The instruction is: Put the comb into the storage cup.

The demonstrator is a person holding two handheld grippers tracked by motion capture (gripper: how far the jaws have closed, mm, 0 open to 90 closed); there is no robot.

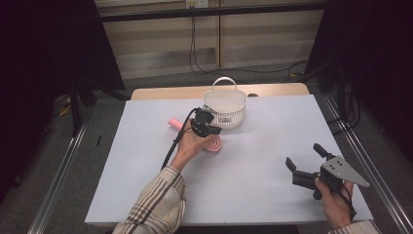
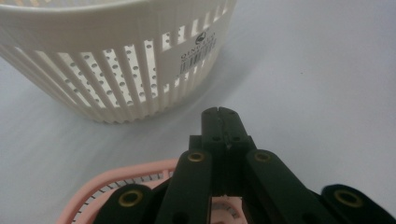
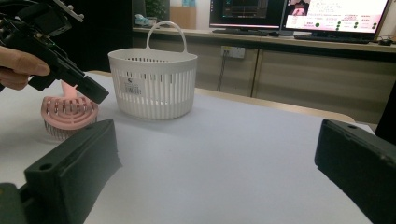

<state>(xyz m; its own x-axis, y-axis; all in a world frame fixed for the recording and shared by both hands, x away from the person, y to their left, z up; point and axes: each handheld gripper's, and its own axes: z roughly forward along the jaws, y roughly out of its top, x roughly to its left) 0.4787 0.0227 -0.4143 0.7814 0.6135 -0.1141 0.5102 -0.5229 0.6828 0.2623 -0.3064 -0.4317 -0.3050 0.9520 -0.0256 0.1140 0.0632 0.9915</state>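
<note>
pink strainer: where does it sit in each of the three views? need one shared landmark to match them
High view: pink strainer lies centre-left on the table, under the left gripper, in front of the white basket.
Left gripper view: its rim shows at bottom left, behind the shut jaws.
Right gripper view: far left, left of the basket.
Shared landmark: the white basket, just beyond or beside the strainer in every view.

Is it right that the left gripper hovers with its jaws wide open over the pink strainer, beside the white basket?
Not quite. The left gripper has its jaws shut, tips pressed together with nothing between them, as the left gripper view shows. The rest holds: it hangs over the pink strainer, beside the white basket. It is the right gripper whose jaws stand wide apart.
</note>
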